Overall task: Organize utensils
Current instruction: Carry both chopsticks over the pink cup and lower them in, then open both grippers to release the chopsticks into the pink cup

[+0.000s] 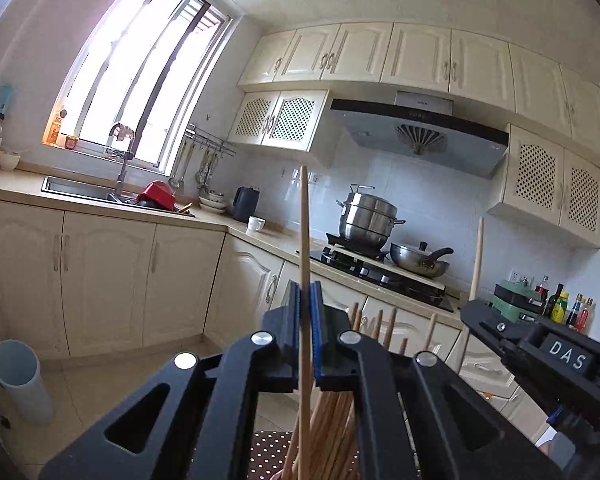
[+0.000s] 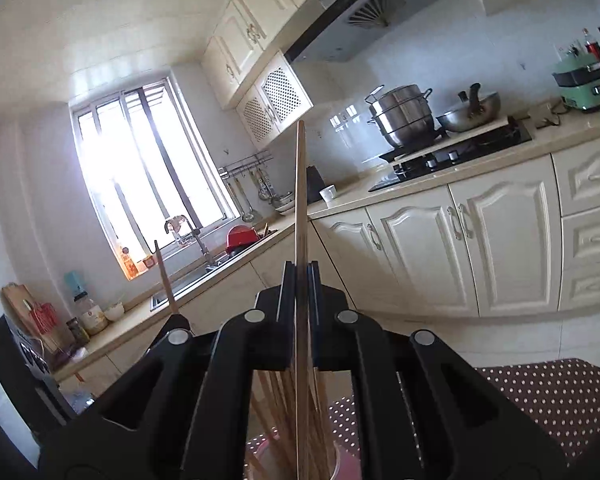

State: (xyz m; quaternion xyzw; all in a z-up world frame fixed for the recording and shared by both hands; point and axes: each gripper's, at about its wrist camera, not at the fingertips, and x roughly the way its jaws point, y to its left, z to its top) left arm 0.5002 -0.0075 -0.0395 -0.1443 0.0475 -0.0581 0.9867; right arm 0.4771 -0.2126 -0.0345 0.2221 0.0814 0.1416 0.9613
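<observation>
Wooden chopstick [image 1: 305, 240] stands upright, pinched tight in the left claw [image 1: 309, 300]. The right claw [image 2: 300, 280] is squeezed shut on another chopstick [image 2: 301, 200]. More chopsticks [image 1: 336, 412] sit bunched below both claws, above a dotted cloth [image 2: 548, 392].

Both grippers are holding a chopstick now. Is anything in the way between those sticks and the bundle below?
Nothing visible. The left gripper clamps one upright wooden chopstick, the right gripper another, each directly above the bundle of wooden chopsticks.
</observation>
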